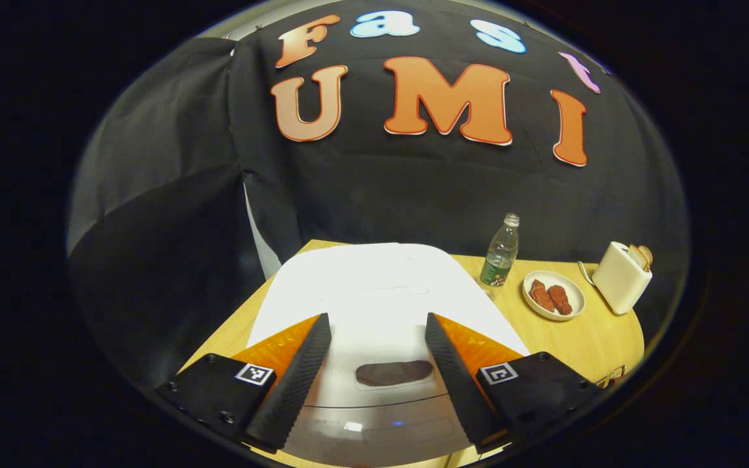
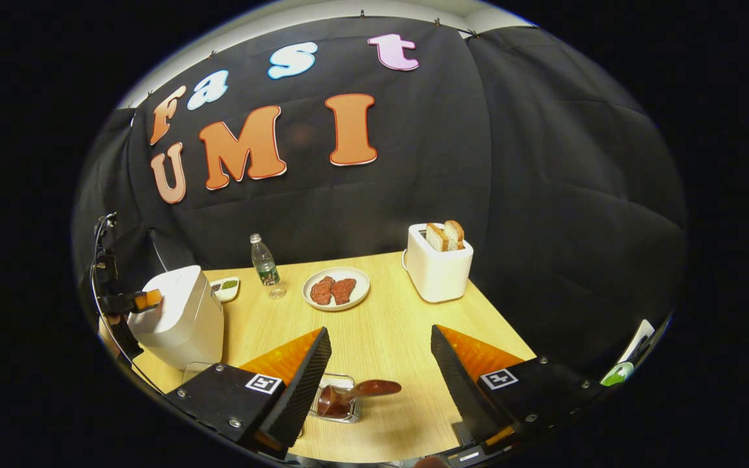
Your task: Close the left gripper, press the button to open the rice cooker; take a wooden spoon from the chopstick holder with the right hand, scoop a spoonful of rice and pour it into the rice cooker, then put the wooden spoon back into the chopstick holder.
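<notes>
The white rice cooker (image 1: 374, 292) sits close under my left gripper (image 1: 378, 322), lid down. Its dark oval button (image 1: 394, 372) lies between and below the two spread fingers, and the gripper is open and holds nothing. In the right gripper view the same cooker (image 2: 183, 318) stands at the table's left end, with the left gripper (image 2: 147, 300) over its near top edge. My right gripper (image 2: 380, 331) is open above a small clear chopstick holder (image 2: 339, 408). A wooden spoon (image 2: 374, 389) leans out of the holder to the right, untouched by the fingers.
On the wooden table (image 2: 400, 325) stand a water bottle (image 2: 265, 263), a plate of reddish meat pieces (image 2: 335, 288), a white toaster with bread (image 2: 438, 263) and a small dish (image 2: 225, 286) behind the cooker. A clear container (image 2: 196, 370) sits by the cooker's front.
</notes>
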`<state>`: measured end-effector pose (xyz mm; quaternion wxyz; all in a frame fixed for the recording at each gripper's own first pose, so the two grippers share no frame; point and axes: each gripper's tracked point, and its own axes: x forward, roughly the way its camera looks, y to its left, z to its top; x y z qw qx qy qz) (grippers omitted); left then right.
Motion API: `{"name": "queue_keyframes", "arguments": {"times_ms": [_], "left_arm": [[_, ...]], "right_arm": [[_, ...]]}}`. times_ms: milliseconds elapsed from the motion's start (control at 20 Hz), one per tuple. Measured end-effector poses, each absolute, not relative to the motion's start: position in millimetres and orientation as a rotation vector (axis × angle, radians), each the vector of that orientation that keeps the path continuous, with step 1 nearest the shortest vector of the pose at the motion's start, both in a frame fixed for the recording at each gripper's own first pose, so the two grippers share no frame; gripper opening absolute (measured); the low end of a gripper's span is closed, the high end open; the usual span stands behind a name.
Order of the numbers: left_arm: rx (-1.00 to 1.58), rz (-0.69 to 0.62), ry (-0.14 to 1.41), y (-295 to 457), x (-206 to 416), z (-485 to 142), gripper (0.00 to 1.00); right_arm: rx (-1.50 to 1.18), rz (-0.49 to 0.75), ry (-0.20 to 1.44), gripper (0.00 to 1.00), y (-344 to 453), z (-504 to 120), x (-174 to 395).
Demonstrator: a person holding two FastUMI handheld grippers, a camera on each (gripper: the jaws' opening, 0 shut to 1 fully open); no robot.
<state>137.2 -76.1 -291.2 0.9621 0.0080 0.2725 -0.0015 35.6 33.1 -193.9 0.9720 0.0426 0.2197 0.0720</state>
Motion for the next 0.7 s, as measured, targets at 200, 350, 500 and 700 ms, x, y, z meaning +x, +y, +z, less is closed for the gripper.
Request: {"name": "queue_keyframes", "arguments": {"times_ms": [200, 350, 500, 700], "left_arm": [[-0.071, -0.032, 0.480, -63.1, 124.7, -217.8, 0.99], [-0.071, -0.064, 0.372, -53.3, 114.4, -151.2, 0.99], [-0.040, -0.047, 0.288, -36.9, 99.5, -92.9, 1.00], [-0.015, -0.034, 0.170, -26.9, 79.2, -22.1, 0.97]], "right_arm": [[0.065, 0.150, 0.379, 0.95, 36.1, -160.2, 52.8], [0.046, 0.142, 0.329, 0.95, 32.9, -127.3, 63.7], [0.025, 0.139, 0.262, 0.95, 31.5, -88.6, 71.4], [0.025, 0.148, 0.195, 0.95, 27.9, -45.1, 73.4]]}}
